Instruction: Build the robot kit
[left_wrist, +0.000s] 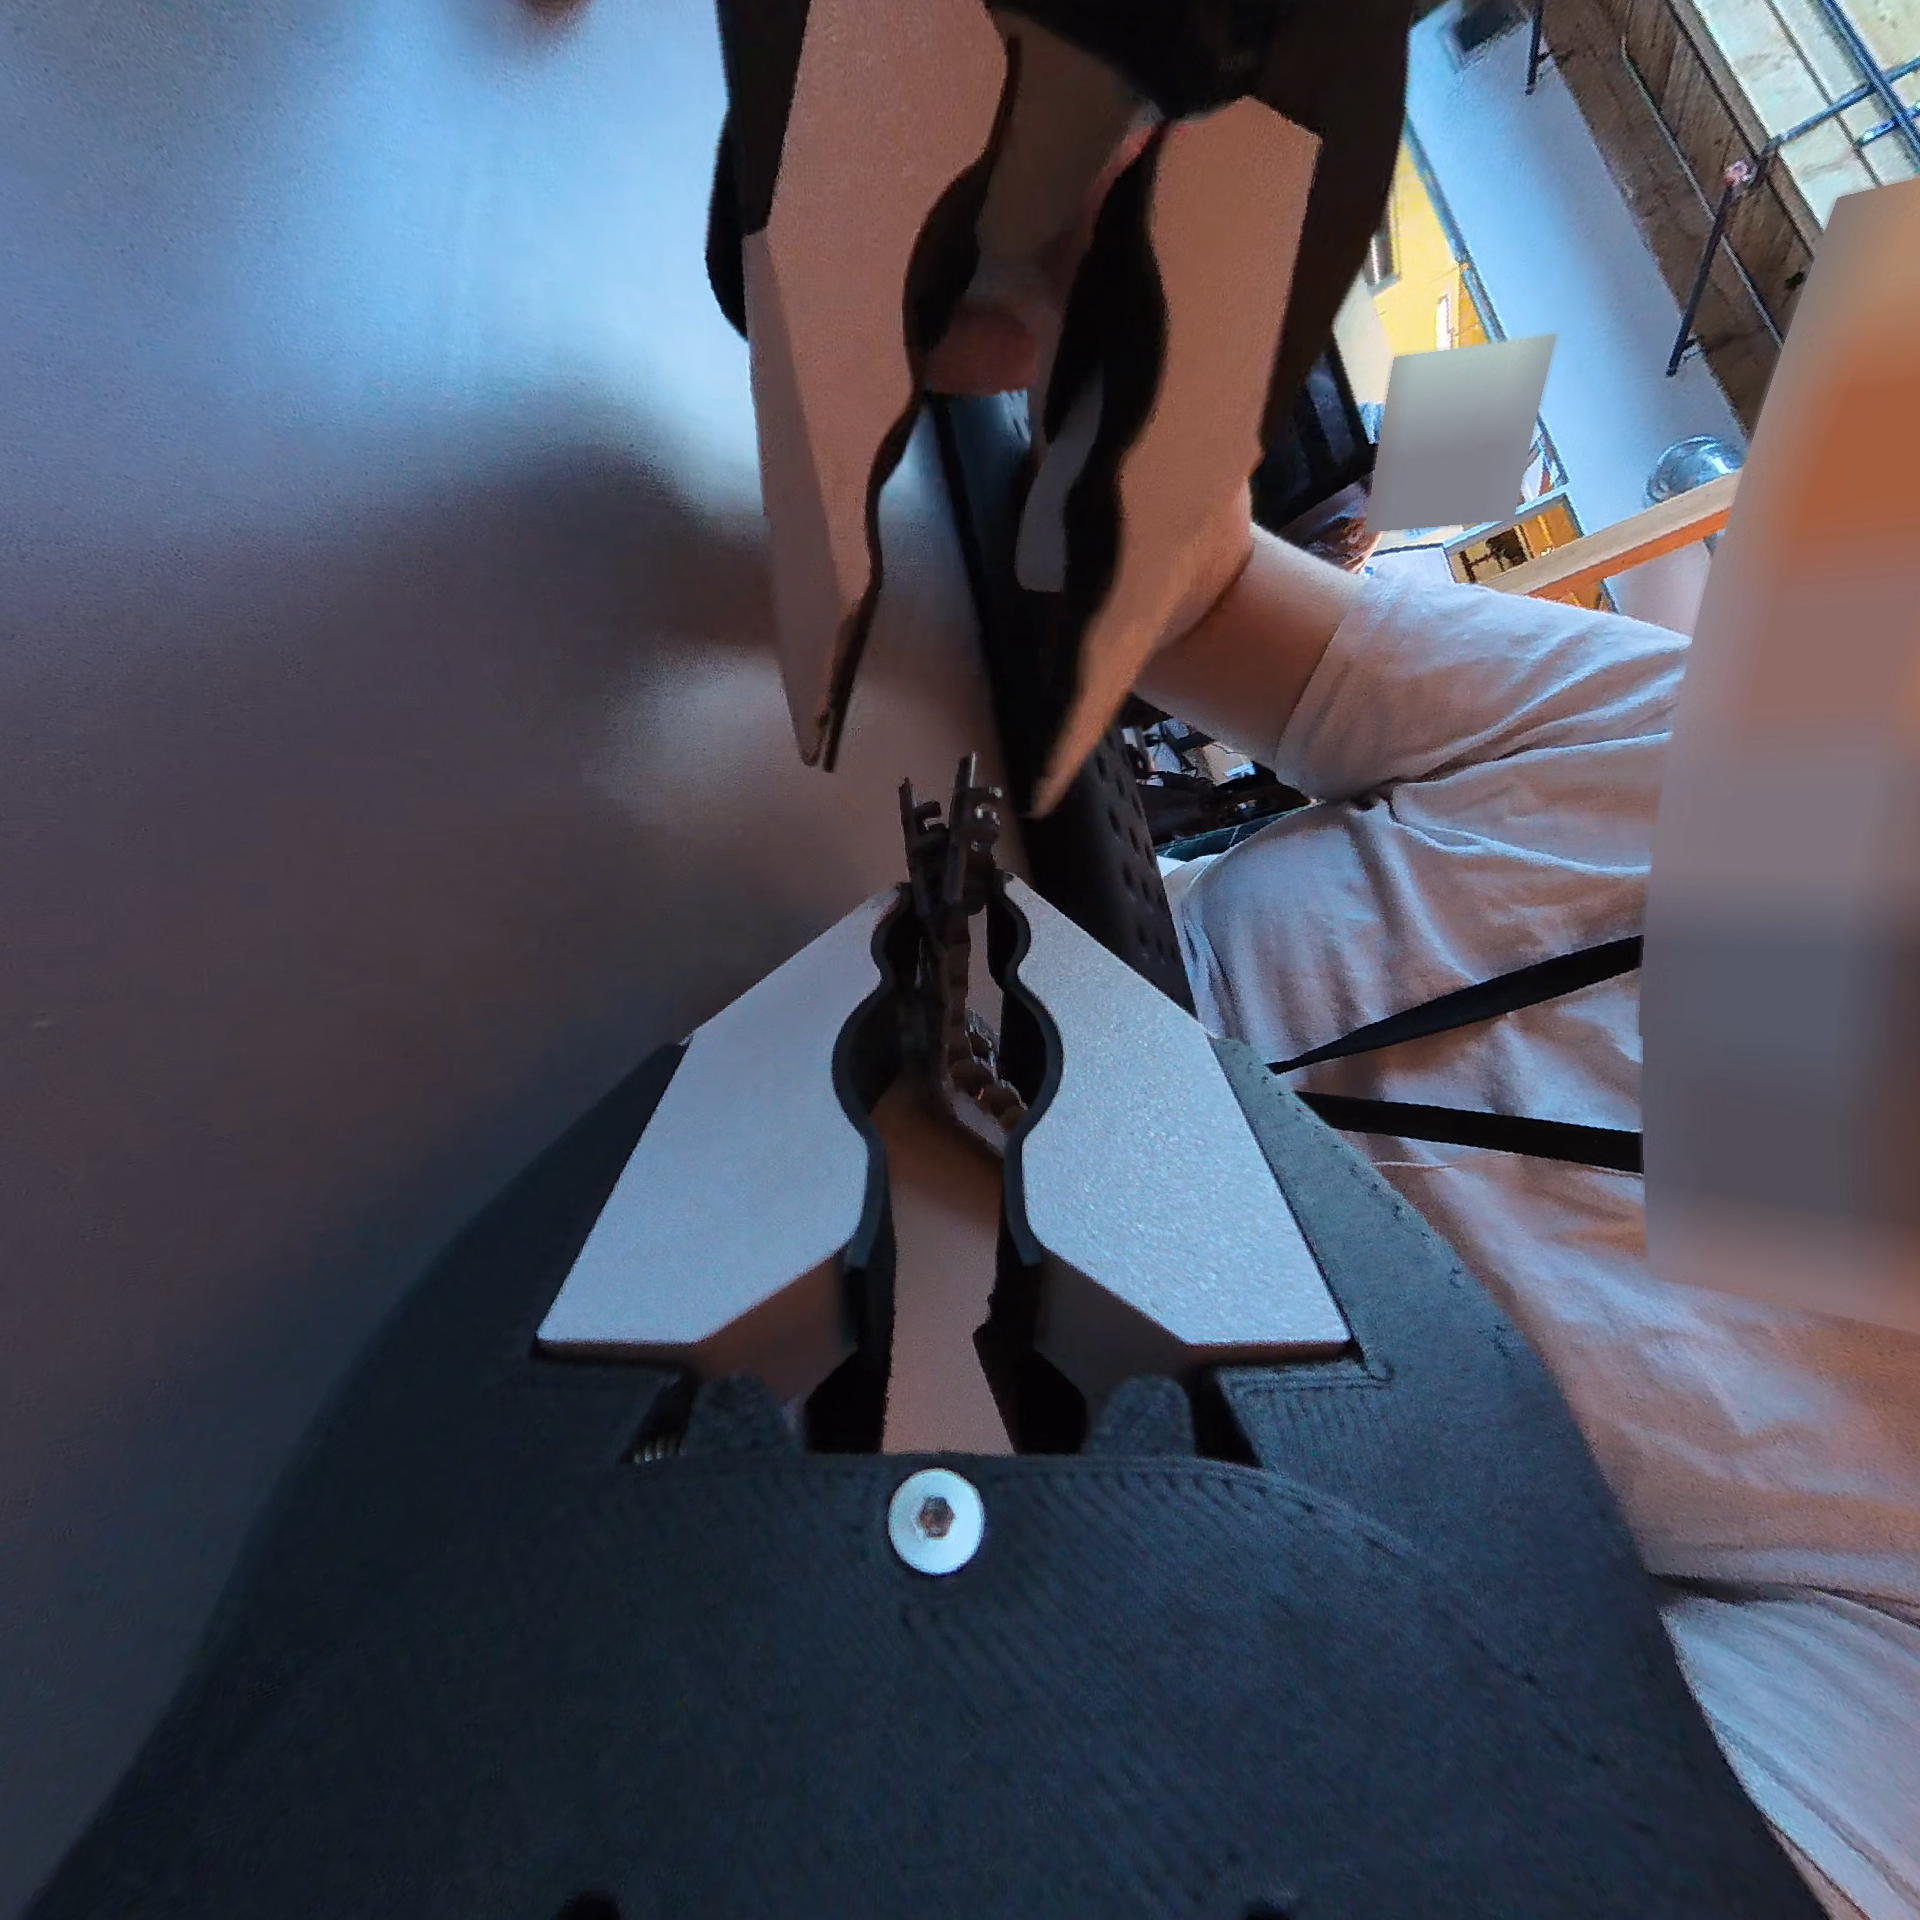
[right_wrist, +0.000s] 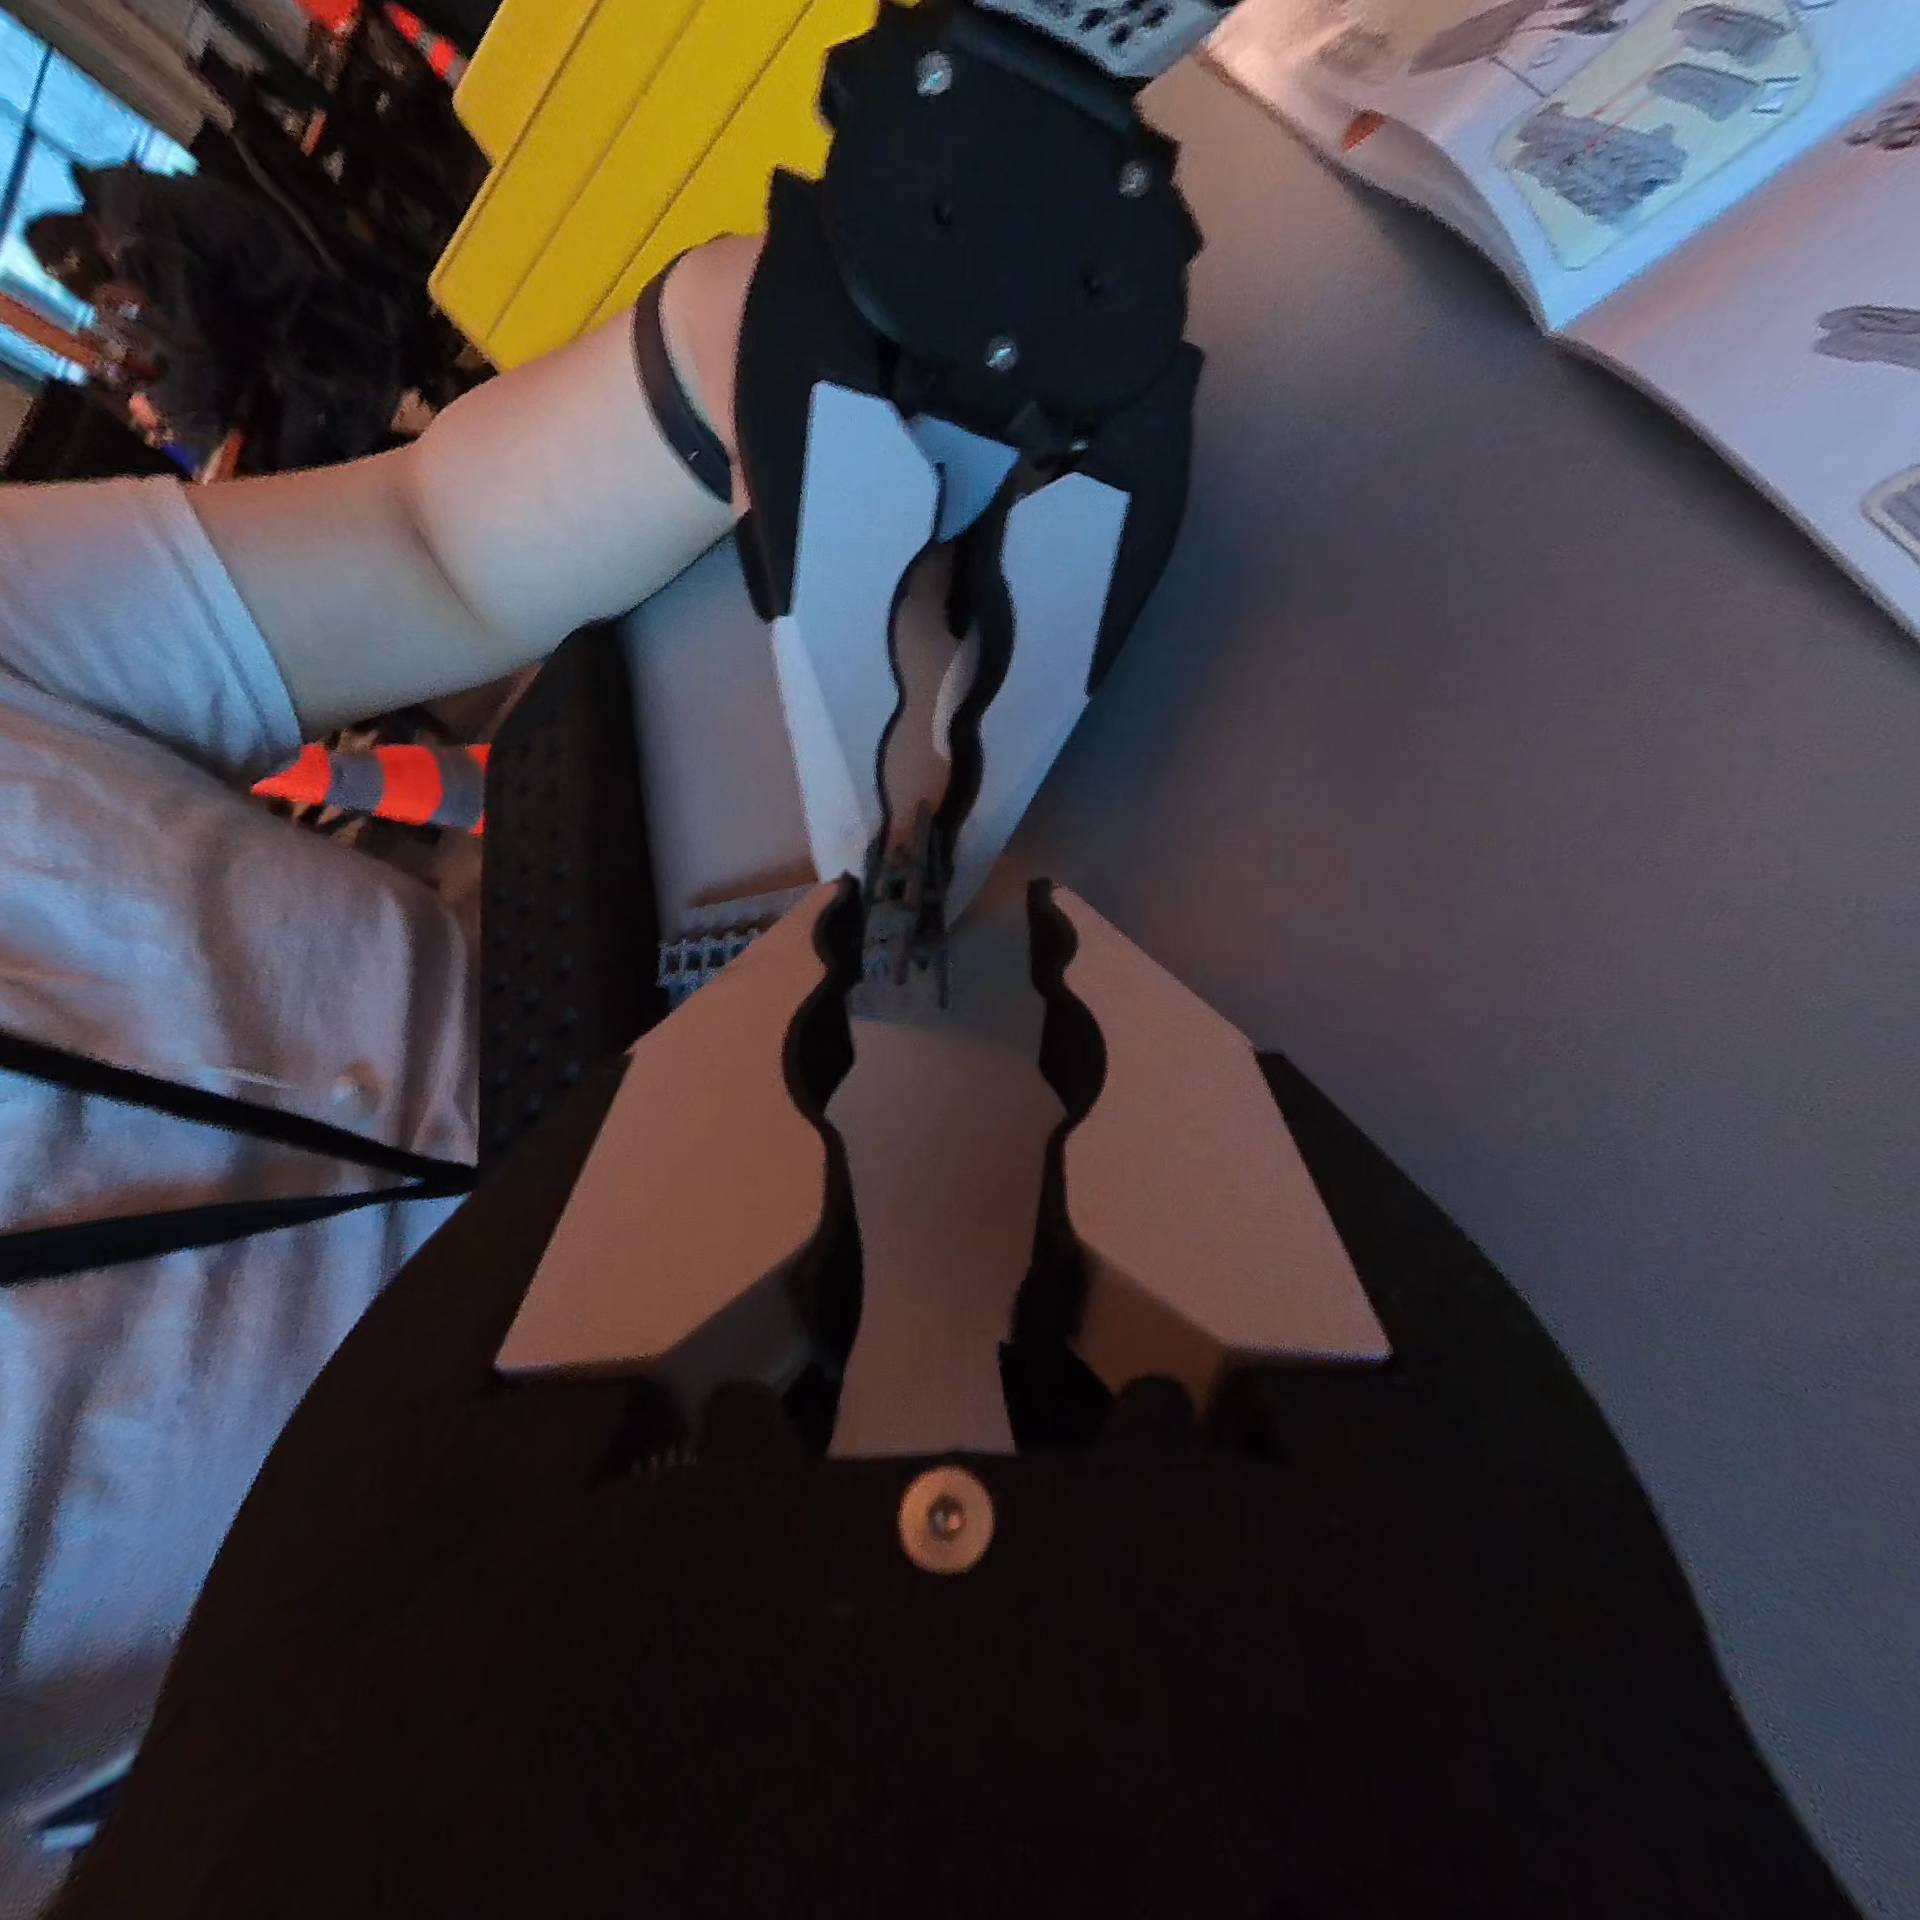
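Clearly, a small dark chain-like piece (left_wrist: 948, 914) sits pinched at the tips of the left gripper (left_wrist: 951, 894), above the grey table (right_wrist: 1455, 831). The right gripper (right_wrist: 940, 899), jaws spread apart and holding nothing, has one fingertip just beside it. I judge that a careless closing could knock the thin piece sideways out of this shallow tip grip.

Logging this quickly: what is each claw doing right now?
Left claw: shut on a small dark metal clip.
Right claw: open, empty, tips beside the clip.
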